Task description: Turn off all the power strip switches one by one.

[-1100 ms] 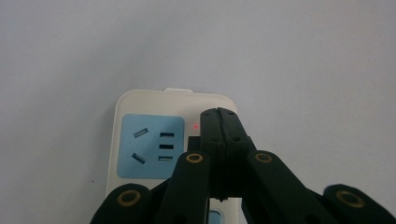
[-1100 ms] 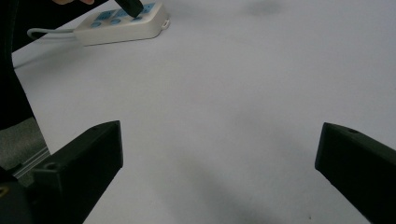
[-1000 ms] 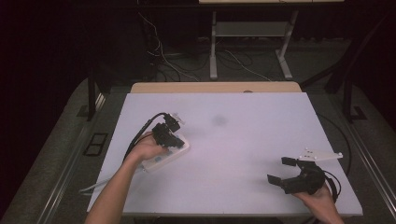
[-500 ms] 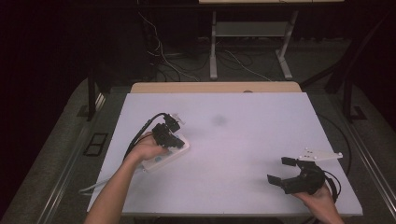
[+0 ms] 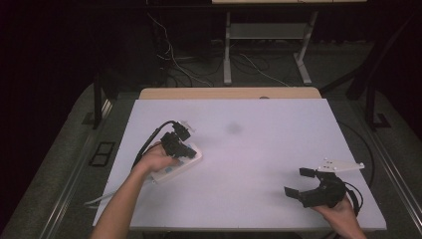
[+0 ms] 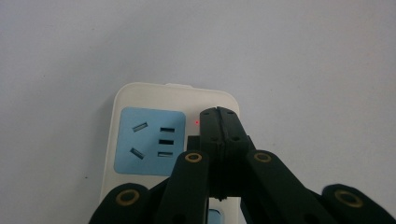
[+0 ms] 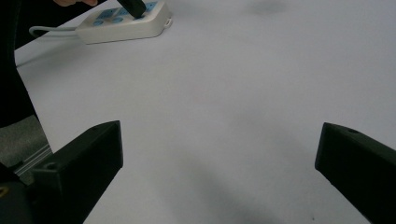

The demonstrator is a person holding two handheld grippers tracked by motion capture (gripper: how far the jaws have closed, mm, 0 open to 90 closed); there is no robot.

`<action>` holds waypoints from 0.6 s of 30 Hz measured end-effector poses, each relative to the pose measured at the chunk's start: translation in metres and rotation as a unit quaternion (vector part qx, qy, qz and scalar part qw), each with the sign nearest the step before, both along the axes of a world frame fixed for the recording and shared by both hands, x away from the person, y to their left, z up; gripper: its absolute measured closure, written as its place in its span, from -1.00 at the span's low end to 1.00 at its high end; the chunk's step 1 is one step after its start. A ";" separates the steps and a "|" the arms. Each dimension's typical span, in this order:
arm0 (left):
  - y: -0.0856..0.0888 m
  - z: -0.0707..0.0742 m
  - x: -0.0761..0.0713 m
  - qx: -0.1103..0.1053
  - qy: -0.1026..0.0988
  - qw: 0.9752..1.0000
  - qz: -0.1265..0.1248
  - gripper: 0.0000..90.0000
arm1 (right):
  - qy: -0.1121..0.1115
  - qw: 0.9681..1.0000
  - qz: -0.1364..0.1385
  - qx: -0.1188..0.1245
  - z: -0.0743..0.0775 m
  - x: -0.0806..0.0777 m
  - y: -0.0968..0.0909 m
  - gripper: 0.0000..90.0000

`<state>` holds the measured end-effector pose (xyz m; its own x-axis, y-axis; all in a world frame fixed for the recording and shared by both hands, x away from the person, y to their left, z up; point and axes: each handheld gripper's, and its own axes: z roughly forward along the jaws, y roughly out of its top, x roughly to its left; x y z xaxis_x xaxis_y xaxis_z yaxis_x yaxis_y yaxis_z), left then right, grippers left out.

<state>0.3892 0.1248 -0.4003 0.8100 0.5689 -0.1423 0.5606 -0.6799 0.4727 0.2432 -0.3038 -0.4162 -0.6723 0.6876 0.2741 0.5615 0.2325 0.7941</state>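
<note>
Over on the table's (image 5: 259,149) left half, white power strip (image 5: 175,164) lying flat with the left gripper (image 5: 180,148) pressed down on top of it. Jaws squeezed fully together, nothing caught between, tips planted on the strip's face just beside the blue socket panel (image 6: 149,141), right by a tiny red light (image 6: 197,122) (small but clearly lit). Down near the front right corner, right gripper (image 5: 300,182) resting well apart from the strip, jaws spread wide, bare table between them.

From the left gripper view: socket slots, the red light and a black switch (image 6: 192,141) tucked behind the closed tips, none of which can be made out from the high view. From the right gripper view: the strip's side wall (image 7: 122,29) and its cord (image 7: 49,31) trailing off, plus a dark tip sitting on the blue panels. From the high view: both hands and how far apart they are.

Compared with a second ago: no change spotted, same pose, same spots for both hands and the strip.
</note>
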 end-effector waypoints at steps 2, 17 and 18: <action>0.000 0.000 0.000 0.000 0.002 1.000 0.003 0.98 | -0.001 1.000 0.000 0.001 0.000 0.000 0.000 -0.99; 0.001 -0.001 -0.002 -0.007 -0.005 1.000 0.008 0.98 | 0.001 1.000 0.000 -0.001 -0.001 0.000 0.001 -0.99; 0.001 -0.001 -0.002 -0.006 -0.007 1.000 0.007 0.98 | 0.001 1.000 0.000 -0.001 -0.001 0.000 0.000 -0.99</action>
